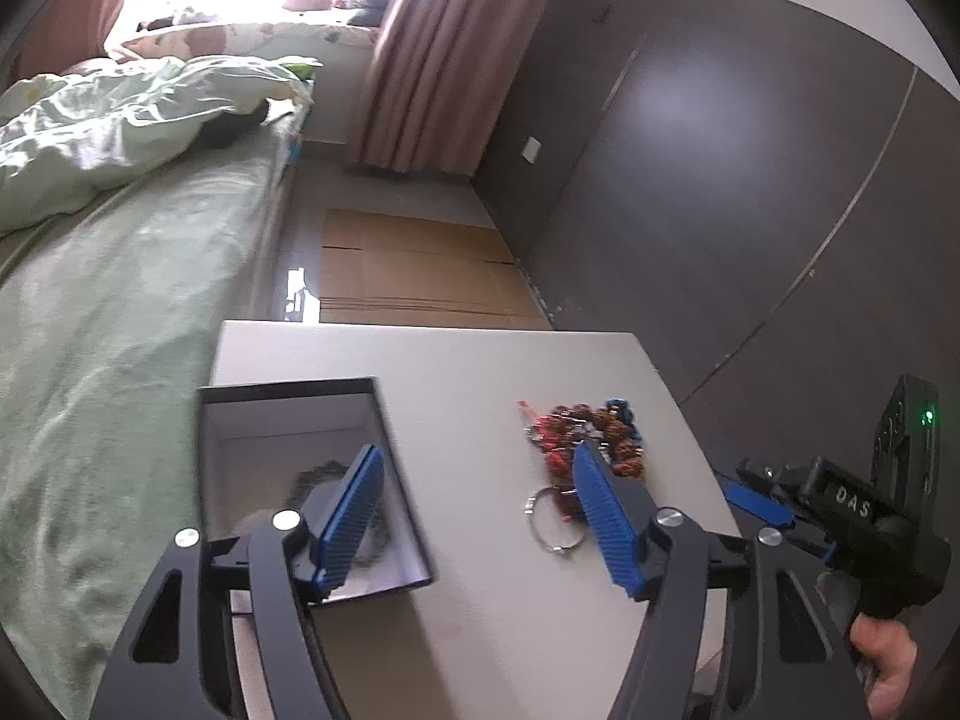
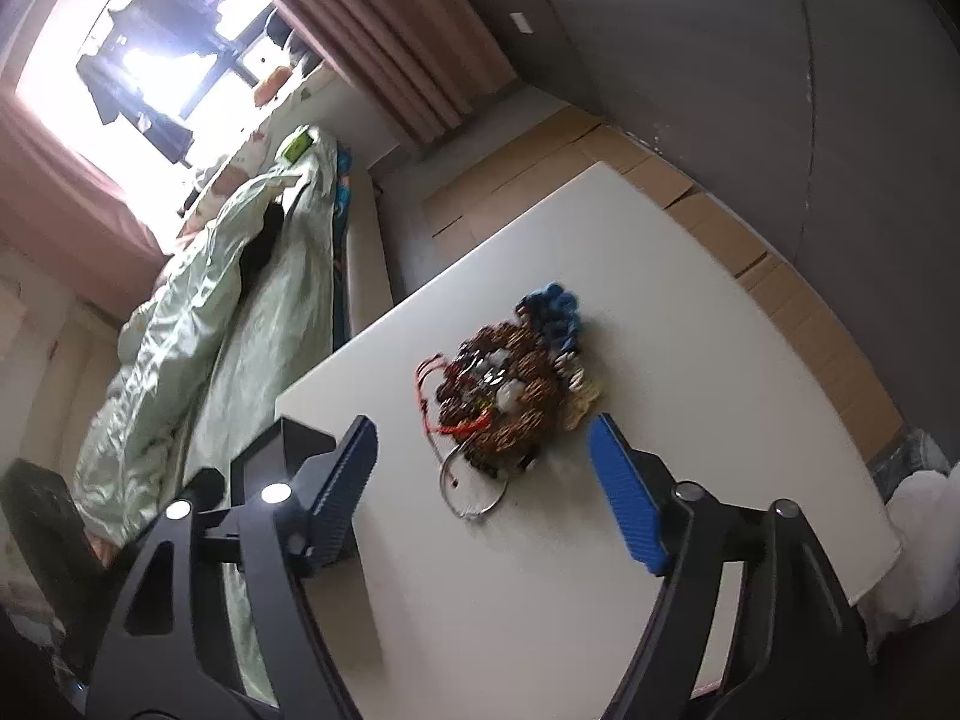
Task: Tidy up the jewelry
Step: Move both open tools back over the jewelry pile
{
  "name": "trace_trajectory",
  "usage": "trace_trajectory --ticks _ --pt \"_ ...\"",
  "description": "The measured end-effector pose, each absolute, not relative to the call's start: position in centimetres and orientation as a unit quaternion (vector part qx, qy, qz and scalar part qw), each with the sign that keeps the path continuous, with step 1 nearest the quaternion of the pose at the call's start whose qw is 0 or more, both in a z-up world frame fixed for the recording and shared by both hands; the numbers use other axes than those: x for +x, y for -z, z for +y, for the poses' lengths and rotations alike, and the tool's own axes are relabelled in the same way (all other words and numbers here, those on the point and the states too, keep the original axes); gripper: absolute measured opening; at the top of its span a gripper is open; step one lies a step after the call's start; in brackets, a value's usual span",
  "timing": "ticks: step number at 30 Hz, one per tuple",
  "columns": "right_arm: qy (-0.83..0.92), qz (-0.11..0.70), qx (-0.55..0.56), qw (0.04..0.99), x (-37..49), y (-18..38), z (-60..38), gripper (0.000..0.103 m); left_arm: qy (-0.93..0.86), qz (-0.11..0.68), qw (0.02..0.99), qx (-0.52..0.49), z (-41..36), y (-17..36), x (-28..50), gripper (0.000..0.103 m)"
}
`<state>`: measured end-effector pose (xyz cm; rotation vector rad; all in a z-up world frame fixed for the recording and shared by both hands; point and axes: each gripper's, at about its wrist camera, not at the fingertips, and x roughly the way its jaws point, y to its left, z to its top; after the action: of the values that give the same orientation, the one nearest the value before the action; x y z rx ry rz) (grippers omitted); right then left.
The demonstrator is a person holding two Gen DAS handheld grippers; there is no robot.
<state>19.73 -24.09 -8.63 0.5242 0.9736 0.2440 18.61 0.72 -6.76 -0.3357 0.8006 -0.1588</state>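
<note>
Both claws are hanging spread and empty: left claw [image 1: 474, 474] over the box [image 1: 252, 396] with one bracelet [image 1: 318, 474] inside, right claw [image 2: 480, 450] nearing the jewelry pile [image 2: 510, 384] on the tabletop [image 2: 690, 312]; next is probably pinching one piece free

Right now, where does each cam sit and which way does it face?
Left wrist: on the left tongs, angled down at the white table, open box and jewelry pile; shows both blue fingers, plus the right tongs in a hand.
Right wrist: on the right tongs, angled down at the jewelry pile; shows only its own fingers.
Shared: table, pile, bed, curtain.
</note>
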Motion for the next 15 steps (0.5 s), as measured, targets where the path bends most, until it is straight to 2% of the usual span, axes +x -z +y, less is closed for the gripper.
trace_trajectory --ticks 3,12,15 --pt "-0.106 0.465 0.269 0.837 20.4 9.0 -25.6 0.065 0.097 0.398 0.897 -0.163 -0.7 7.1 19.7 0.056" --pt "-0.094 0.462 0.313 0.825 20.7 8.9 -29.2 0.064 0.120 0.436 0.876 -0.165 -4.0 8.7 23.9 0.046" --pt "-0.087 0.463 0.321 0.821 20.6 9.2 -29.8 0.064 0.122 0.443 0.873 -0.163 -5.0 9.8 24.9 0.046"
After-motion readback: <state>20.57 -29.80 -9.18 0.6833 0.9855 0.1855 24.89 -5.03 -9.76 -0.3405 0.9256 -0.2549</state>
